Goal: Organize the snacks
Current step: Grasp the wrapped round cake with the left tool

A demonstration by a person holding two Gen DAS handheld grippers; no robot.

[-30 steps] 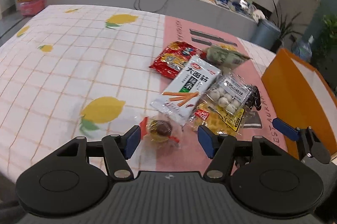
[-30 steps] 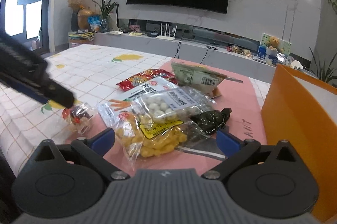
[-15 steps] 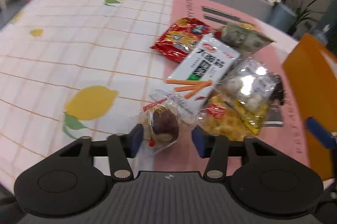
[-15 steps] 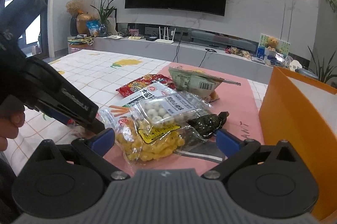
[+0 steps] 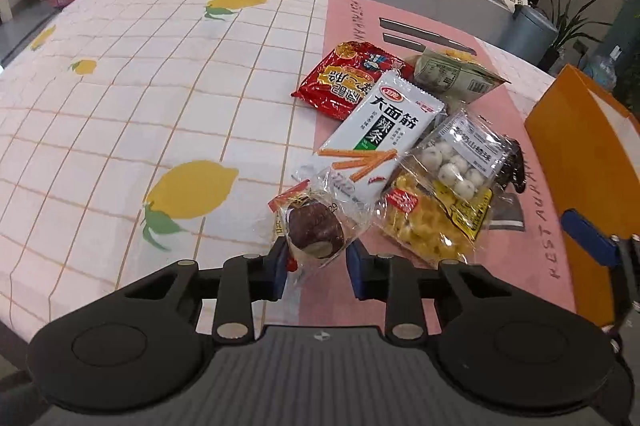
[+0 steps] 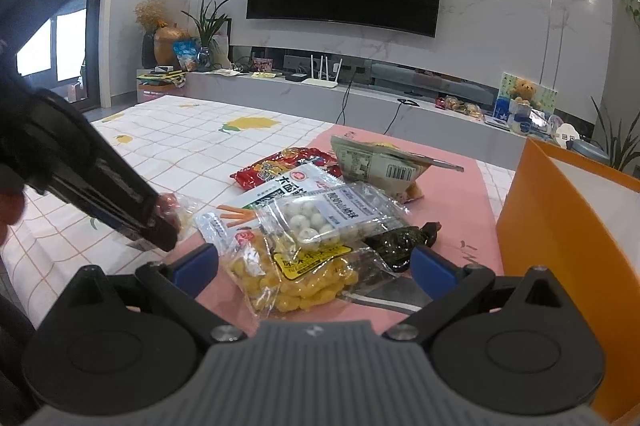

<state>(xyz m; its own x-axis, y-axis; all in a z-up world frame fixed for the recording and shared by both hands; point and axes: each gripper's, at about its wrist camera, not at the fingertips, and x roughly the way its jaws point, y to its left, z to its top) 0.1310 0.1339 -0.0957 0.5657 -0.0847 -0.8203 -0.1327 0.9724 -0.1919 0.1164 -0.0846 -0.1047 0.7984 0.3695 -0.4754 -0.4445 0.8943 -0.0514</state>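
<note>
Left tool (image 5: 316,264) has just closed on wrapped cake (image 5: 316,232).

The snack packets are glossy plastic: a clear crinkled wrapper (image 5: 316,226) around a dark brown cake, a shiny red bag (image 5: 348,78) and a smooth white pouch (image 5: 384,130). The checked cloth (image 5: 140,106) on the counter looks matt. The left gripper (image 5: 316,262) is matt black plastic with blue pads (image 5: 278,266).

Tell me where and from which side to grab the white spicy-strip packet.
Grip the white packet at its far short end, near the red logo, coming from the red bag side. It lies flat; that end is exposed, while its near end sits under the clear cake wrapper and its right edge meets the white-ball bag.
</note>
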